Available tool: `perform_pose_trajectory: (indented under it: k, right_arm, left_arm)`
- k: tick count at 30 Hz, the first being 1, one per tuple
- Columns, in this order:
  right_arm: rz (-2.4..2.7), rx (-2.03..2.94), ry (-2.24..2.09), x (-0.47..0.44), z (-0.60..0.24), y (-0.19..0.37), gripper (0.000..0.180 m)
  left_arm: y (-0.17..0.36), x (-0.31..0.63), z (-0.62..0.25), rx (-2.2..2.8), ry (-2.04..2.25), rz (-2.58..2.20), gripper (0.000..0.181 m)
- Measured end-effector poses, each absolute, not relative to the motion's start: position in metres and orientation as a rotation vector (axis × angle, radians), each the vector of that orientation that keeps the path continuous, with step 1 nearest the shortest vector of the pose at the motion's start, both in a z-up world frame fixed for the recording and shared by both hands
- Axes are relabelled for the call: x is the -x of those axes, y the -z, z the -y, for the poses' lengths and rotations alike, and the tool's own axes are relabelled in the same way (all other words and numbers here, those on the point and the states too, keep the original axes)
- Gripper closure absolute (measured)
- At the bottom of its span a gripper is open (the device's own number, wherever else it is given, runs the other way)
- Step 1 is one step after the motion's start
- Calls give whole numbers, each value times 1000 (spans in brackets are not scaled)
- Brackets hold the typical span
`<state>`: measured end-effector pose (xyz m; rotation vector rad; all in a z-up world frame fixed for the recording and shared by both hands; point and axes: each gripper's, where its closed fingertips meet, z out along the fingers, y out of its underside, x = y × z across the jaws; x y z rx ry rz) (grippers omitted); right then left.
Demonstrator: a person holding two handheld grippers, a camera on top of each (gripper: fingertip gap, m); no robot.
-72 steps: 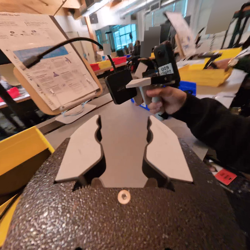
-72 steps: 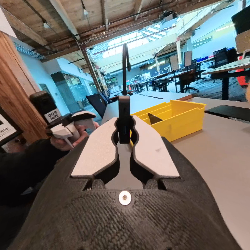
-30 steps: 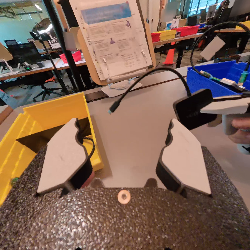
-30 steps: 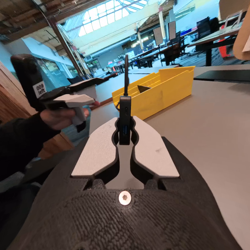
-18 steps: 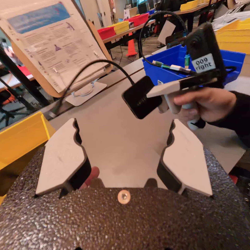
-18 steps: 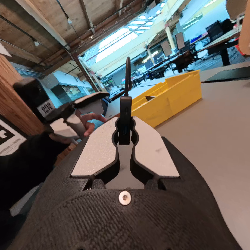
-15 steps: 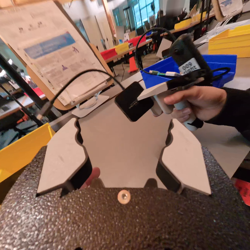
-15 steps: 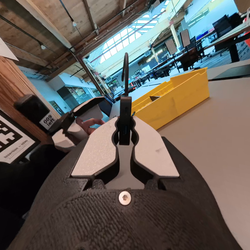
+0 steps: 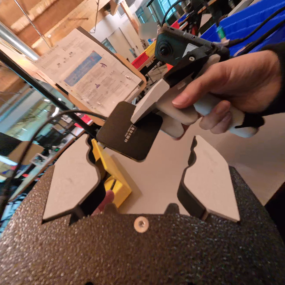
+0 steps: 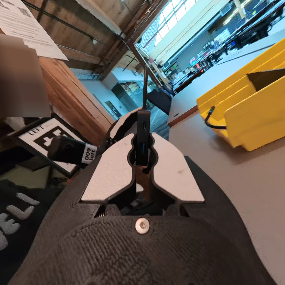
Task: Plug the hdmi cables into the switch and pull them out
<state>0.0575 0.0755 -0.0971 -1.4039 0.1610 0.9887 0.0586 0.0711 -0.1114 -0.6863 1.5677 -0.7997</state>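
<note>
The switch (image 9: 129, 138) is a flat black square box with a black cable (image 9: 46, 123) arcing off to its left. My right gripper (image 10: 142, 136) is shut on the switch (image 10: 142, 123), held edge-on with its side ports showing. In the left wrist view a hand holds that gripper (image 9: 146, 106) clamped on the switch's far corner. My left gripper (image 9: 141, 146) is open and empty, just below and in front of the switch. It shows close behind the switch in the right wrist view (image 10: 74, 151). No plug shows in the switch's visible ports.
A yellow bin (image 10: 246, 120) stands on the grey table (image 10: 231, 185), with a black cable end (image 10: 214, 121) hanging over its side; it also shows in the left wrist view (image 9: 114, 174). A document stand (image 9: 92, 72) and a blue bin (image 9: 246, 26) stand behind.
My left gripper has moved in close to the switch and tilted, still open. The right gripper stays shut on the switch, now turned more to the left.
</note>
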Motion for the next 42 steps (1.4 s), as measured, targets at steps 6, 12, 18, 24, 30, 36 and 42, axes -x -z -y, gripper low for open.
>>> perform_pose_trajectory:
  k: [6,12,18,24,30,36,42]
  right_arm:
    - [-90,1466,-1193,-21,-89,108,165]
    - [-34,1494,-1268,-6,-95,109,165]
    - [-40,1436,-1305,-22,-89,105,165]
    - [12,1427,-1395,-16,-86,110,165]
    - [6,1381,-1432,-26,-89,116,165]
    - [183,1334,-1175,-30,-85,105,158]
    - [456,1292,-533,-43,-81,99,92]
  left_arm:
    - [108,-37,-81,656,695,-1519,67]
    - [110,-13,-106,687,465,-1556,73]
    - [113,-8,-112,774,490,-1515,92]
    - [126,-27,-103,701,401,-1672,108]
    - [132,-36,-105,747,438,-1746,108]
    - [121,-41,-104,734,605,-1711,108]
    - [116,-39,-107,721,826,-1732,108]
